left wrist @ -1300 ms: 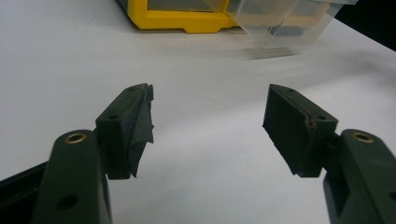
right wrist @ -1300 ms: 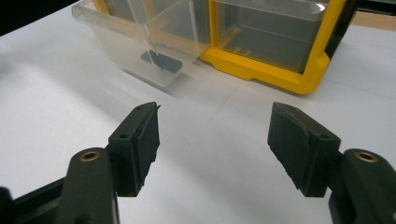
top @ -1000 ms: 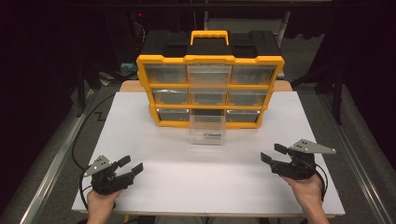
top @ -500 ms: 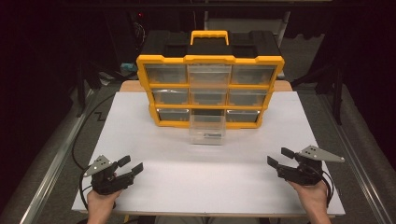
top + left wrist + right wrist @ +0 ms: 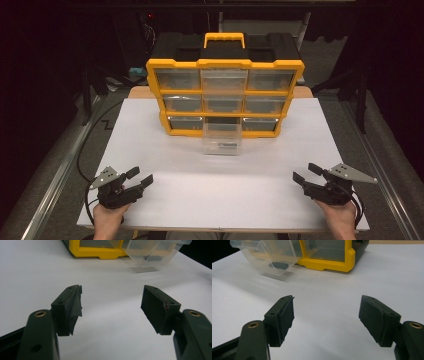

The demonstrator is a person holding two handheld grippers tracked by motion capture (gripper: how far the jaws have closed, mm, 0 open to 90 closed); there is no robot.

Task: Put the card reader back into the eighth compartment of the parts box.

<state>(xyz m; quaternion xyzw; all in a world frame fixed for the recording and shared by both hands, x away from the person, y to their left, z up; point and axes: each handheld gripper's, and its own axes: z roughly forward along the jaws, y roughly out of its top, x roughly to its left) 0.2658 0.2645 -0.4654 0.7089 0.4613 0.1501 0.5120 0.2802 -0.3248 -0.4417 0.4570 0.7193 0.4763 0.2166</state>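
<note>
A yellow and black drawer organizer [image 5: 225, 97] stands at the back of the white table [image 5: 220, 195]. Its bottom middle clear drawer [image 5: 222, 140] is pulled out and tips forward, with a small dark part [image 5: 278, 265] inside. My left gripper [image 5: 140, 176] rests near the front left corner, open and empty. My right gripper [image 5: 305, 172] sits near the front right corner, well apart from the drawer. Its jaws have just been opening and nothing is between them. The left gripper view has the drawer [image 5: 152, 252] far ahead of the open left gripper [image 5: 111, 293]. The right gripper [image 5: 327, 302] faces the drawer [image 5: 269, 255] too.
A black cable [image 5: 82, 150] loops off the table's left side from the left gripper. Metal rails run along both sides of the table. The organizer's other drawers are pushed in. Bare white surface lies between the grippers and the organizer.
My right gripper has moved right and back toward the front edge, sinking a little, and its jaws stand slightly wider. The left gripper and the drawer have stayed put.
</note>
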